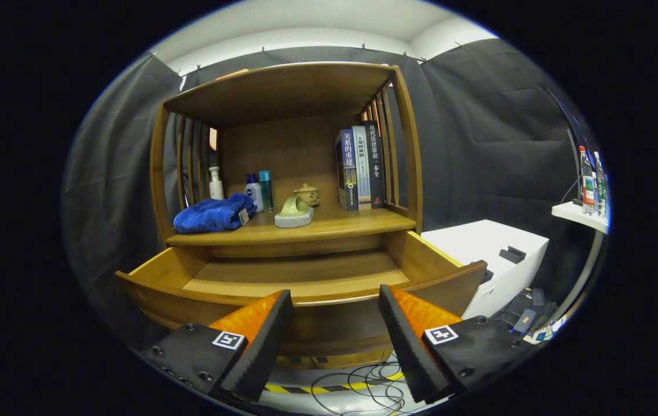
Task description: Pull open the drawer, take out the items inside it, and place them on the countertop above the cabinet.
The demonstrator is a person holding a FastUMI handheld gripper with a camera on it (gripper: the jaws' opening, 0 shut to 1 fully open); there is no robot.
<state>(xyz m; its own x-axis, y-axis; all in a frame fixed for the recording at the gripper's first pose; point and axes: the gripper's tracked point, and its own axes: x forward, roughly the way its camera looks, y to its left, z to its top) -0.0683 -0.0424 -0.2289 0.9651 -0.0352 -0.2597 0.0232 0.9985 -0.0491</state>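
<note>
Above the pulled-out drawer [300, 277], a blue towel [213, 214], bottles [259, 190] and a ceramic piece [294, 212] sit on the tabletop [358, 222]; the drawer looks empty, the task seemingly near done. The gripper [335, 318] hangs open before the drawer front, holding nothing.

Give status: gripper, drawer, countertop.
Gripper open, empty, at drawer front. Drawer pulled out, visible floor bare. Blue towel on countertop. Nothing in the way.
</note>
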